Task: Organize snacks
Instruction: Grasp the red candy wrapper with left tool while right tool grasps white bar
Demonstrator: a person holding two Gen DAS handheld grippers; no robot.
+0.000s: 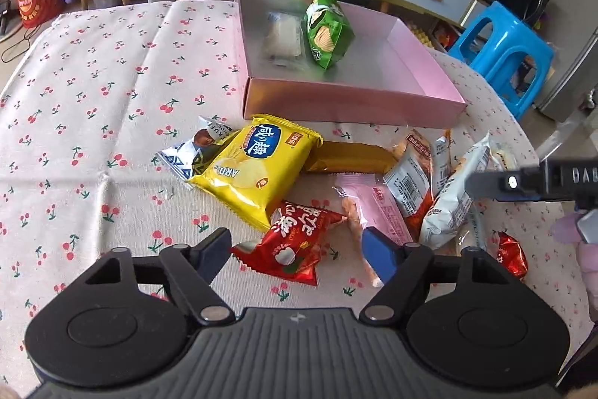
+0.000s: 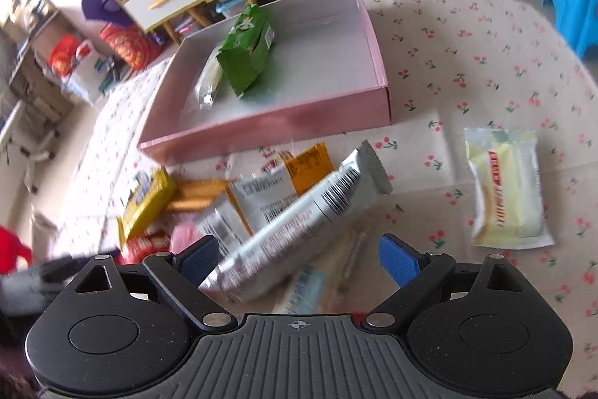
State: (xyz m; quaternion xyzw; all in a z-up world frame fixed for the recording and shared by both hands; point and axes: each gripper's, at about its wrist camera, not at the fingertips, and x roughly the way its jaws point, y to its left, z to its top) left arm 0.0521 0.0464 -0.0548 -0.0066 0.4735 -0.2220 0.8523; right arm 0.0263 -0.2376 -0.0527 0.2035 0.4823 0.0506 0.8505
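Snacks lie in glossy mixed wrappers; left claw and right claw spread.

Left gripper and right gripper both point downward, jaws apart.

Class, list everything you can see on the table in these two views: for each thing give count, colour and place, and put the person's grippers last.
box: one, pink, far side of the table
green bag: one, in the box
clear packet: one, in the box beside the green bag
yellow bag: one, in front of the box
red packet: one, nearest the left gripper
silver packet: one, lying in the pile
cream packet: one, alone, right of the pile
tablecloth: one, white with cherries
left gripper: one, black with blue pads, open around the red packet
right gripper: one, same colours, open over the silver packet
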